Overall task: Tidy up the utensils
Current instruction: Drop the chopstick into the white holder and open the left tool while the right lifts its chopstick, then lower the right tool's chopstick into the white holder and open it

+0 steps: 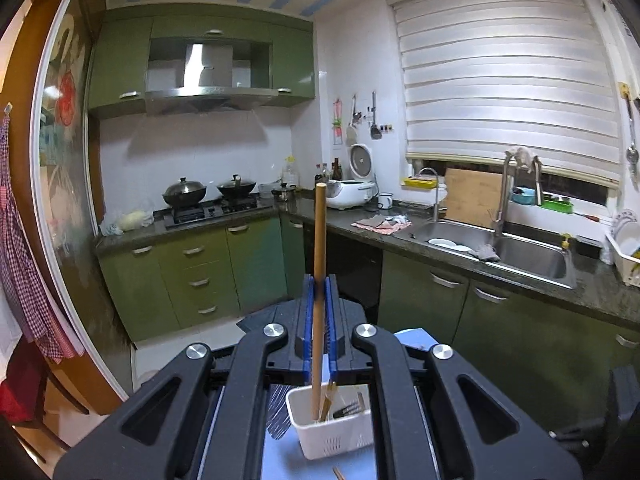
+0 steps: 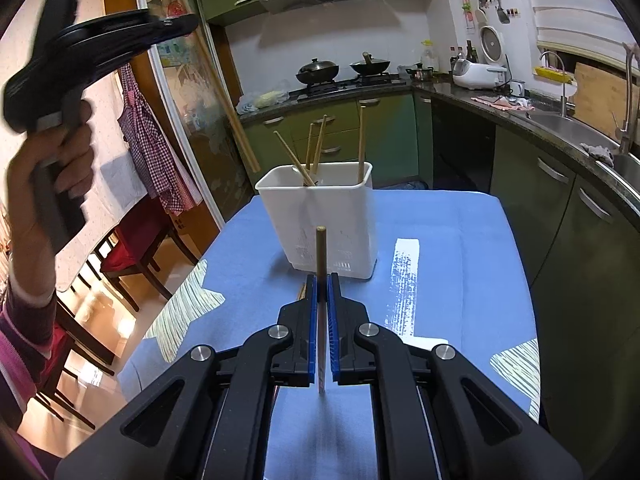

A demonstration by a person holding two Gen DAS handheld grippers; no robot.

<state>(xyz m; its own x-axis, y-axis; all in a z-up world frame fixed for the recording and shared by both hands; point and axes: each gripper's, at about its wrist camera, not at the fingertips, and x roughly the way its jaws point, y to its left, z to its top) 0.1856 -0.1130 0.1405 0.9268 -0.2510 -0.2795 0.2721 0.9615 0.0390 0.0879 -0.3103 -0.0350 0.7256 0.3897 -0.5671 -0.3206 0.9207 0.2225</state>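
A white utensil holder [image 2: 320, 220] stands on the blue-clothed table [image 2: 448, 240] with several wooden chopsticks [image 2: 316, 146] leaning in it. My right gripper [image 2: 321, 278] sits low in front of the holder, shut on an upright chopstick [image 2: 321, 248]. Raised at the upper left in a person's hand [image 2: 52, 168], my left gripper [image 2: 192, 26] is shut on a long chopstick [image 2: 236, 120] that slants down towards the holder's left rim. In the left wrist view that gripper [image 1: 320, 280] looks down on the holder [image 1: 332, 432], its chopstick [image 1: 319, 240] upright between the blue pads.
One loose chopstick [image 2: 302, 292] lies on the cloth by my right gripper. Green cabinets [image 2: 560, 184] and a counter with a sink [image 1: 520, 256] run along the right. Dark chairs [image 2: 132, 240] and a hanging checked apron [image 2: 148, 140] are on the left.
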